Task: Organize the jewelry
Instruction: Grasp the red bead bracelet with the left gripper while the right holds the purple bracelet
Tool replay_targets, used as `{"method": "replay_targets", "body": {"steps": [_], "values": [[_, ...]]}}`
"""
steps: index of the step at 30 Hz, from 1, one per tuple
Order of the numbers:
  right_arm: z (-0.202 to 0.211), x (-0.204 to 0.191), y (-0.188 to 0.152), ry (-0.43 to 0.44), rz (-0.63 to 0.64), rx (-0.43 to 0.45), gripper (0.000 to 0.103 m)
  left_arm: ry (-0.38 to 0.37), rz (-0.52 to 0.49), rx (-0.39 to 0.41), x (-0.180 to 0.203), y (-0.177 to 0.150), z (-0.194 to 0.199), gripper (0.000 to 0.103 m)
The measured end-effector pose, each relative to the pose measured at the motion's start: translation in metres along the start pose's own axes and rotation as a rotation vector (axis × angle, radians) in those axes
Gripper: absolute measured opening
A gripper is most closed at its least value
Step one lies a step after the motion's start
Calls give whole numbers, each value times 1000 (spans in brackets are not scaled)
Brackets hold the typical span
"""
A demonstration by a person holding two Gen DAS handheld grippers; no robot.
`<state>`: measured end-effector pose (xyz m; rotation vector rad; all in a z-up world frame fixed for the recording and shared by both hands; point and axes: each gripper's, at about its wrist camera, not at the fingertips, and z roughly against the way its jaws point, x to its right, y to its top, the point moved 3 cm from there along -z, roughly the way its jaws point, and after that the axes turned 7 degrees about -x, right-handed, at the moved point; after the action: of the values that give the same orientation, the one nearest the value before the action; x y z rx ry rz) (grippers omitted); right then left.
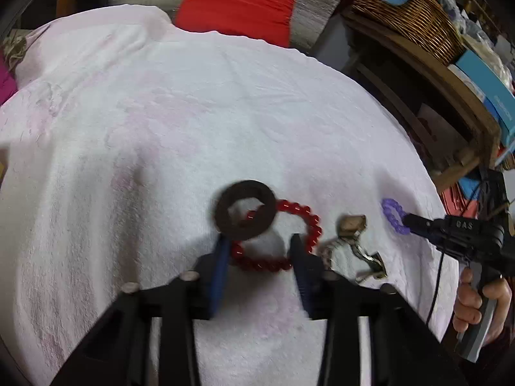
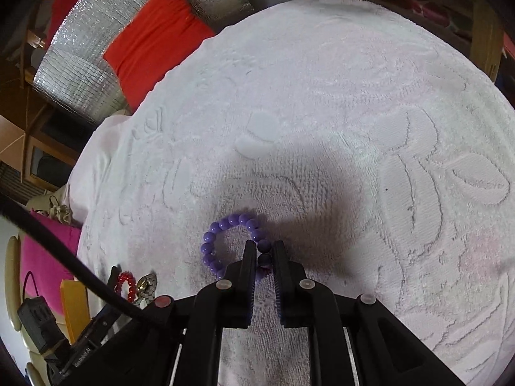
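Observation:
A red bead bracelet (image 1: 289, 234) lies on the white towel (image 1: 161, 128), with a dark brown ring bangle (image 1: 245, 214) over its left part. My left gripper (image 1: 260, 244) is open, its fingers either side of the red bracelet's near arc. A metal watch (image 1: 352, 241) lies just right of it. My right gripper (image 2: 264, 247) is shut on the purple bead bracelet (image 2: 222, 244), pinching its right side on the towel (image 2: 322, 96). In the left wrist view the purple bracelet (image 1: 394, 215) sits at the right gripper's tip (image 1: 407, 218). The red bracelet (image 2: 127, 284) and watch (image 2: 146, 284) show at lower left.
A red cushion (image 1: 238, 3) lies beyond the towel's far edge. A wicker basket (image 1: 408, 9) and blue box (image 1: 486, 93) sit on a wooden shelf at right. A pink cloth (image 2: 45, 257) lies left of the towel.

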<state>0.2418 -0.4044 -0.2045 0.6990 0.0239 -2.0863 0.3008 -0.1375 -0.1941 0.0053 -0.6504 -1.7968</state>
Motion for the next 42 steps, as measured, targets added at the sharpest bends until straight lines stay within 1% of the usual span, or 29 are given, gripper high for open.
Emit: {"method": "replay_targets", "body": {"steps": [1,2,4,11,14,18,22,29,34,37,42], "values": [[0,1,0,-2,3,2,13,12,2,0,-2,2,-2,17],[-1,1,0,-3,5,4,13,21,7,-2,-4,3,-3,11],[-3,-1,0,-8,18,13,13,10,24,-2,-9,6,-5,9],[-2,-10,-1,-60,76,45,10,37,16,4,-7,5,1,9],[2,-14,-2,-36,84,51,10,31,24,8,-11,2,10,9],[14,-26,-5,-6,114,88,10,24,23,43,-17,-2,30,9],[31,-38,-10,48,140,137,10,17,31,79,-26,-4,48,9],[55,-57,-22,119,188,210,10,39,34,133,-41,-13,76,9],[64,-68,-27,167,206,226,10,45,40,167,-46,-16,93,9],[65,-73,-30,176,214,230,10,52,36,198,-46,-20,106,9],[66,-78,-37,183,229,230,10,57,23,228,-46,-27,123,9]]}}
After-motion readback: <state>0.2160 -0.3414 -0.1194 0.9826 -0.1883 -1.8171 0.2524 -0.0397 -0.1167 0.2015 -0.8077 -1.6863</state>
